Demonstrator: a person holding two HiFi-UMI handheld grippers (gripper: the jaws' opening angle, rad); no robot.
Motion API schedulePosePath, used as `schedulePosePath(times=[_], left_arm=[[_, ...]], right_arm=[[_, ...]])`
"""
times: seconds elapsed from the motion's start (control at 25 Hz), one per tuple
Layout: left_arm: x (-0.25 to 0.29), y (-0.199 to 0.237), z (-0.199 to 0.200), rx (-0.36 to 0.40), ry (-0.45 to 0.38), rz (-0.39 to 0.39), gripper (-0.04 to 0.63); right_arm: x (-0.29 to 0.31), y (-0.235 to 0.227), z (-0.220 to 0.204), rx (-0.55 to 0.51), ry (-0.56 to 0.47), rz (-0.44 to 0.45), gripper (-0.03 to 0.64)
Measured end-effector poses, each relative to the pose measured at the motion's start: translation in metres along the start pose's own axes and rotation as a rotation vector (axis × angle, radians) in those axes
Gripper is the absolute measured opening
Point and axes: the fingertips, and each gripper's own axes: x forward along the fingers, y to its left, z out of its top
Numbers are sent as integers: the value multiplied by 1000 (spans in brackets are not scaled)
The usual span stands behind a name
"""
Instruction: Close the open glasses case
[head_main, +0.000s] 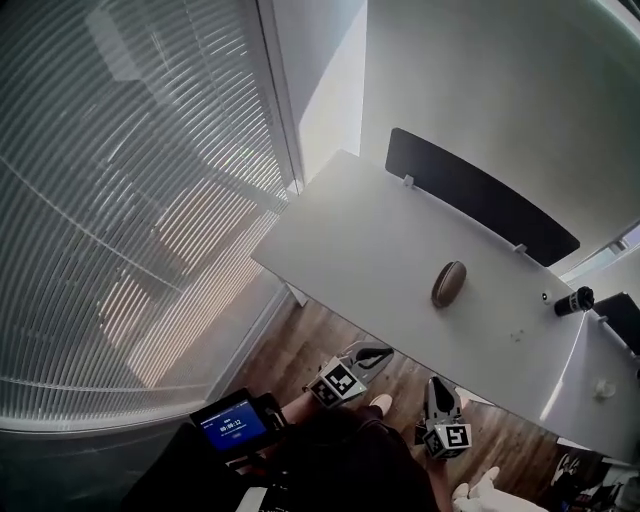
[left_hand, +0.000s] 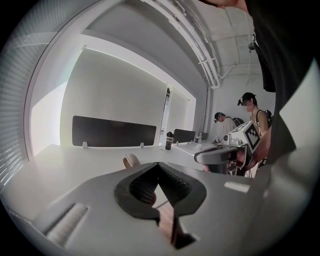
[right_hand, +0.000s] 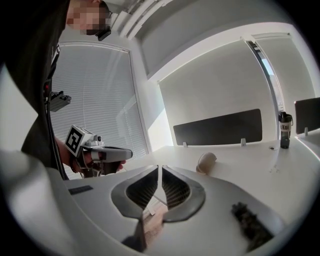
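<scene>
The brown oval glasses case (head_main: 448, 283) lies alone on the white table (head_main: 350, 240), toward its far right part. It shows small and pale in the left gripper view (left_hand: 131, 160) and in the right gripper view (right_hand: 206, 162), where its lid looks raised. Both grippers hang over the wooden floor in front of the table's near edge, well short of the case. My left gripper (head_main: 376, 355) has its tips together (left_hand: 159, 165) with nothing in them. The right gripper (head_main: 439, 388) shows only a hairline slit between its empty jaws (right_hand: 160, 168). Each gripper appears in the other's view.
A black divider panel (head_main: 480, 195) stands along the table's far edge. A black bottle (head_main: 574, 301) stands at the table's right end beside a second desk (head_main: 600, 370). Window blinds (head_main: 130, 200) fill the left. Two people stand far back (left_hand: 250, 107).
</scene>
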Motion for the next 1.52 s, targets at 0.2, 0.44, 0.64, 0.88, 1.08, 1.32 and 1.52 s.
schedulePosePath(times=[0.2, 0.44, 0.64, 0.88, 1.08, 1.32, 1.52], left_arm=[[-8, 0, -2, 4, 2, 11, 8], [-7, 0, 0, 0, -1, 19, 8], [-4, 0, 4, 14, -15, 16, 8], [-1, -3, 0, 13, -18, 14, 8], [0, -2, 3, 8, -20, 23, 8], [4, -4, 1, 8, -6, 20, 8], [3, -5, 4, -5, -2, 35, 8]], right_arm=[[-4, 1, 4, 10, -5, -11, 28], [-9, -4, -1, 24, -13, -27, 28], [-10, -5, 1, 13, -1, -31, 28], [-9, -7, -1, 7, -6, -24, 26], [-6, -7, -1, 0, -6, -7, 25], [-8, -12, 5, 10, -19, -22, 17], [-7, -12, 5, 16, -23, -10, 14]])
